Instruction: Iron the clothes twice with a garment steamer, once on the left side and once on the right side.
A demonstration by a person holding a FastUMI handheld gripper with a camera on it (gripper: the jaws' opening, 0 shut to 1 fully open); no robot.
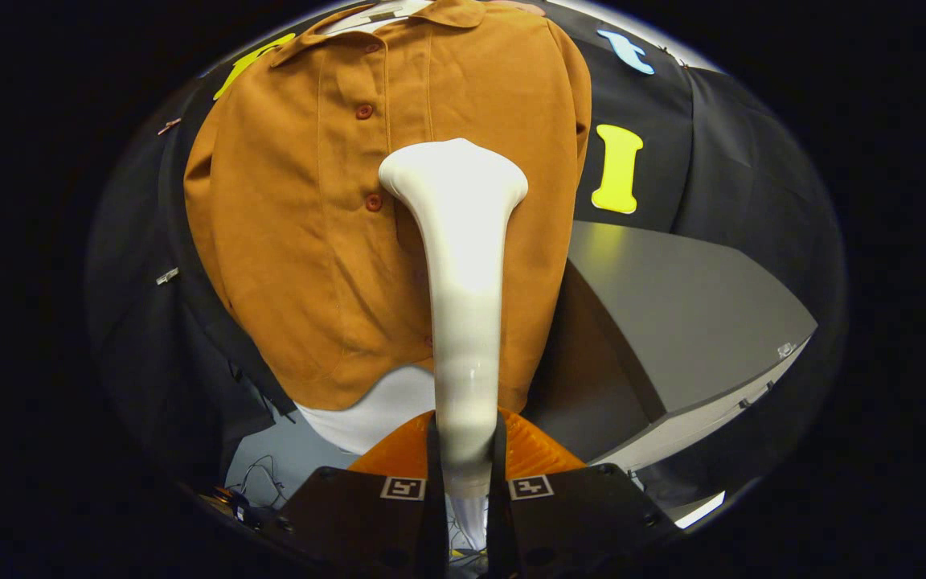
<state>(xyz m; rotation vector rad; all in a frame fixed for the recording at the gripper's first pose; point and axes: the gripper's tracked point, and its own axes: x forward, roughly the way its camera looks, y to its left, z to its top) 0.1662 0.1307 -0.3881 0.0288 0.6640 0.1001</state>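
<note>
A white garment steamer (463, 297) stands up from between my fingers, its handle clamped by both of them. My gripper (467, 454) is shut on that handle. The steamer's wide head (453, 173) rests against the front of a brown buttoned shirt (310, 241) that hangs on the booth's wall. The head sits just right of the button row, about mid-chest, near the third button (373, 203). A white undergarment or form (374, 410) shows below the shirt's hem. The steamer hides the shirt's lower middle.
A grey table (688, 322) stands to the right of the shirt, its front edge running down toward the fingers. Black cloth covers the wall on both sides. Cables (258, 474) lie on the floor at the lower left.
</note>
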